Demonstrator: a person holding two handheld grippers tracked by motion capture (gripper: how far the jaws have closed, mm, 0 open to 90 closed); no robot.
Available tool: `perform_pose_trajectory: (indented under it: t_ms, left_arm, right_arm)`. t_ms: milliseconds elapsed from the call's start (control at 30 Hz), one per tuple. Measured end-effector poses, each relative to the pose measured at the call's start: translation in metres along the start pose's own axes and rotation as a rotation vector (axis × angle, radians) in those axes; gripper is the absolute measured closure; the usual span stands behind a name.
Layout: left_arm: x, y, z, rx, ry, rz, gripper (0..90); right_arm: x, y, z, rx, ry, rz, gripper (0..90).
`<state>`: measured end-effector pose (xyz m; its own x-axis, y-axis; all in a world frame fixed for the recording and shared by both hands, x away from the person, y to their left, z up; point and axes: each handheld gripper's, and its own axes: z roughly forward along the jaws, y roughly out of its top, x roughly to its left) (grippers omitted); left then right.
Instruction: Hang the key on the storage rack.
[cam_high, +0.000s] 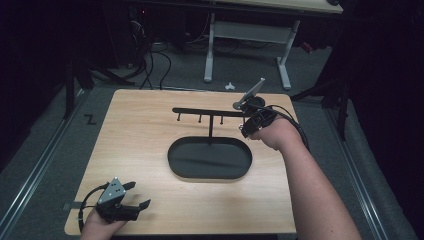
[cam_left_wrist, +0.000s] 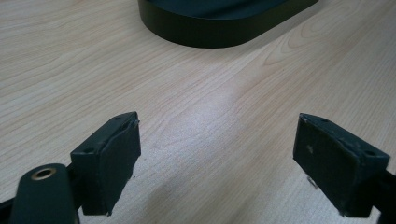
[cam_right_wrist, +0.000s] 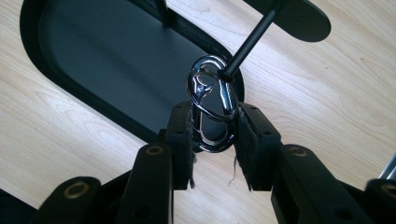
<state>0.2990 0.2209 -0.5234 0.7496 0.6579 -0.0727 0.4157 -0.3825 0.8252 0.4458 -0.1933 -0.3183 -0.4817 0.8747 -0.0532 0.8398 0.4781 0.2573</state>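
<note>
The right gripper (cam_right_wrist: 214, 128) has its jaws pinched on a shiny metal carabiner clip (cam_right_wrist: 211, 109), holding it by its lower half so the upper loop stands free above the pads. That loop sits right at the tip of a thin black peg (cam_right_wrist: 250, 39), and from the right gripper view the peg's end looks to be touching or just entering the ring, though I cannot tell whether it has passed through. From the high view, the right gripper (cam_high: 256, 120) is up at the right end of a black hanger stand (cam_high: 207, 112), whose horizontal bar carries a few short pegs and rises on a slim post out of an oval black tray (cam_high: 210, 158) in the middle of the wooden table (cam_high: 140, 145). The left gripper (cam_high: 136, 196) rests well apart at the near left corner of the table, and in its own view its jaws stand wide with nothing between them, only bare wood and the tray's edge (cam_left_wrist: 210, 32) ahead. To my eye the step in hand is hanging the clip on the end peg of the stand. The next move would call for sliding the loop fully along the peg, keeping the ring square to it so it does not snag, then easing the jaws apart so the clip hangs by itself.
</note>
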Motion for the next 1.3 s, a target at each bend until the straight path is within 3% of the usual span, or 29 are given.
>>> perform_pose_trajectory:
  t_ms: [1300]
  left_arm:
    - [0.0,-0.001,0.002,0.016,0.0,0.005,15.5]
  right_arm:
    - [-0.016,0.007,0.01,-0.01,0.011,0.036,67.9]
